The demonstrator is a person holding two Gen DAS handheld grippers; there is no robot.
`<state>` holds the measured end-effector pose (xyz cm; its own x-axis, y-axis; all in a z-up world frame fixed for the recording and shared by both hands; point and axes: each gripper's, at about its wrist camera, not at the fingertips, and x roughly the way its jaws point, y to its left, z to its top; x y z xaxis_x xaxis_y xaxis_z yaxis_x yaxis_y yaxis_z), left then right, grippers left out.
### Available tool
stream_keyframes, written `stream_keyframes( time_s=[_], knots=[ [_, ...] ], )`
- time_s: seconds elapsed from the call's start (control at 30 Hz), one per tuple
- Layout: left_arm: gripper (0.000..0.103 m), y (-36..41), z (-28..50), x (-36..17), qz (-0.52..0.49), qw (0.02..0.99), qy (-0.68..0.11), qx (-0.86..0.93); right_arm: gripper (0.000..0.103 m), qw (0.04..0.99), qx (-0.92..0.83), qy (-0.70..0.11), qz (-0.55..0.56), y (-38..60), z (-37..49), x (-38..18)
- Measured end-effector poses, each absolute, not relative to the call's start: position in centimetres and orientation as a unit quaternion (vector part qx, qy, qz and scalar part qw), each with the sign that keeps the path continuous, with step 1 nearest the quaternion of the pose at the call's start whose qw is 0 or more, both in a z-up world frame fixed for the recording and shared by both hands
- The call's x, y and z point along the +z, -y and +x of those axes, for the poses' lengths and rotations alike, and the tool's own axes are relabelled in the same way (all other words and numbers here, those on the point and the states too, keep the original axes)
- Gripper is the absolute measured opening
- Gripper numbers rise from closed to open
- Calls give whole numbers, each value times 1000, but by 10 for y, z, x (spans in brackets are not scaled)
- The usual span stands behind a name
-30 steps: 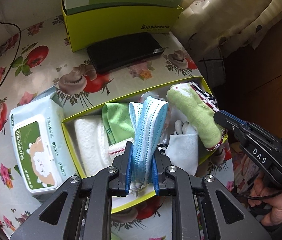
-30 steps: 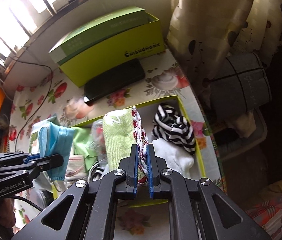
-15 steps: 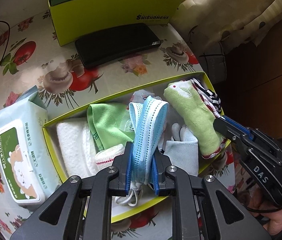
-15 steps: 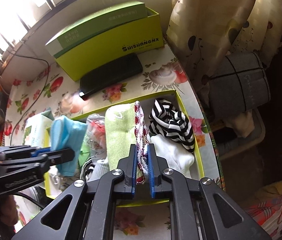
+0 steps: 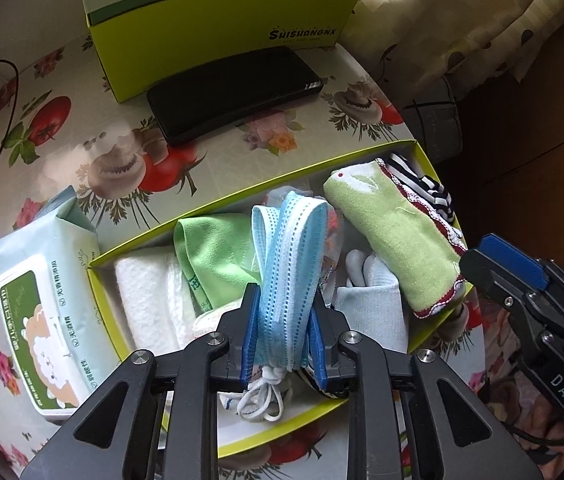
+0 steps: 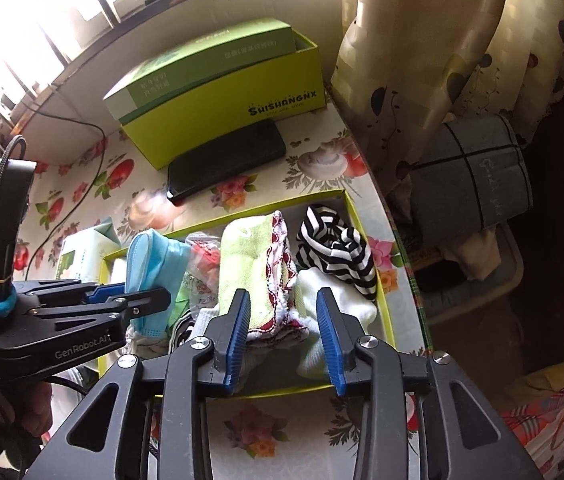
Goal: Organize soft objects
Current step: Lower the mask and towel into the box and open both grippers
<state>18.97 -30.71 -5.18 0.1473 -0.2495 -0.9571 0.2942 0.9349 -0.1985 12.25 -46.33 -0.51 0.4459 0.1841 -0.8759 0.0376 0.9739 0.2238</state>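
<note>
A shallow yellow-green box [image 5: 421, 151] [image 6: 347, 200] on the table holds soft things. My left gripper [image 5: 282, 322] is shut on a folded blue face mask [image 5: 287, 256] and holds it upright over the box's middle; it shows in the right wrist view [image 6: 154, 276] too. My right gripper [image 6: 283, 320] is open, its jaws either side of the near end of a rolled light-green towel with red trim [image 6: 254, 268] [image 5: 393, 236], which lies in the box. A black-and-white striped sock [image 6: 333, 248] and white socks [image 6: 341, 300] lie right of the towel.
The box also holds a white towel [image 5: 142, 296], a green cloth [image 5: 214, 252] and a pale sock [image 5: 373, 308]. A wet-wipes pack [image 5: 42, 312] lies left of the box. A black phone [image 5: 234, 92] and a green carton [image 5: 222, 16] sit behind. The table edge runs along the right.
My right gripper has opened and let go of the green towel, which now rests in the box. My left gripper still holds the mask and has moved slightly forward over the box.
</note>
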Motion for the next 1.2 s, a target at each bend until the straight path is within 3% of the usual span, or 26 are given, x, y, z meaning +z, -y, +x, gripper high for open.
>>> stream_keyframes(
  time_s=[0.17, 0.67, 1.2],
  knots=[
    [30, 301, 183, -41, 17, 764, -620, -177, 33, 849, 42, -516, 105, 464, 116, 3],
    [31, 288, 156, -7, 26, 786, -594, -171, 34, 851, 64, -514, 92, 443, 92, 24],
    [35, 264, 120, 13, 28, 801, -574, -169, 50, 845, 78, -525, 73, 415, 65, 36]
  ],
)
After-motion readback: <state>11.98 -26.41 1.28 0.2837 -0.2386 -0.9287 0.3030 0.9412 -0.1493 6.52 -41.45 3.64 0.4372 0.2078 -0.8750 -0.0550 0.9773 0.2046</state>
